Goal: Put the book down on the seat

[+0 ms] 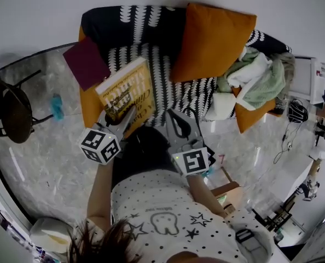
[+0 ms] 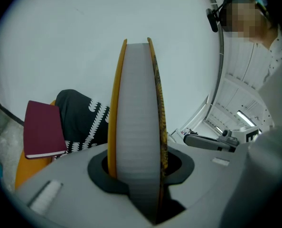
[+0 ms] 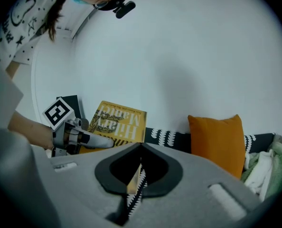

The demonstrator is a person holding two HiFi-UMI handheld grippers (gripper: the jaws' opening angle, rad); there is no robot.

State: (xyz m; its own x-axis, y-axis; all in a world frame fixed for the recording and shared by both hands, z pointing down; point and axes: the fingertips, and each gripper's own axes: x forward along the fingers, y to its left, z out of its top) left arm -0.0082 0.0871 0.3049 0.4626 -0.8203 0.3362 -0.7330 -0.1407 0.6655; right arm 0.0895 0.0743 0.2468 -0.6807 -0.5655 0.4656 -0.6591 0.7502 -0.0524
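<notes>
**yellow book held over the sofa, not yet set down**

seen from above, nearest the camera is a person in a white shirt with dark dots, arms stretched forward. the left hand-held gripper [image 1: 128, 116] is clamped on the lower edge of a thick yellow paperback book [image 1: 124, 89]. its own view shows the white page block and both yellow covers wedged between the jaws. the right hand-held gripper [image 1: 176, 126] hovers just beside it, jaws together, with nothing between them.

the book is in the air, tilted, cover up, above the left part of the black-and-white patterned sofa seat [image 1: 158, 70]. it does not look to be resting on the seat yet.

past the book, a flat maroon notebook [image 1: 86, 62] lies on an orange pad at the sofa's left end. a large orange cushion [image 1: 212, 40] leans against the backrest, and a heap of green and white clothes [image 1: 255, 73] fills the right end.

what could go wrong, as a judgement: the grip is on one edge only, so the heavy book may swing or slip in the jaws. let go from this height, it could flop open, land half on the notebook, or slide off the seat's front edge to the floor. lowering it flat onto the bare patterned patch first would avoid this.
</notes>
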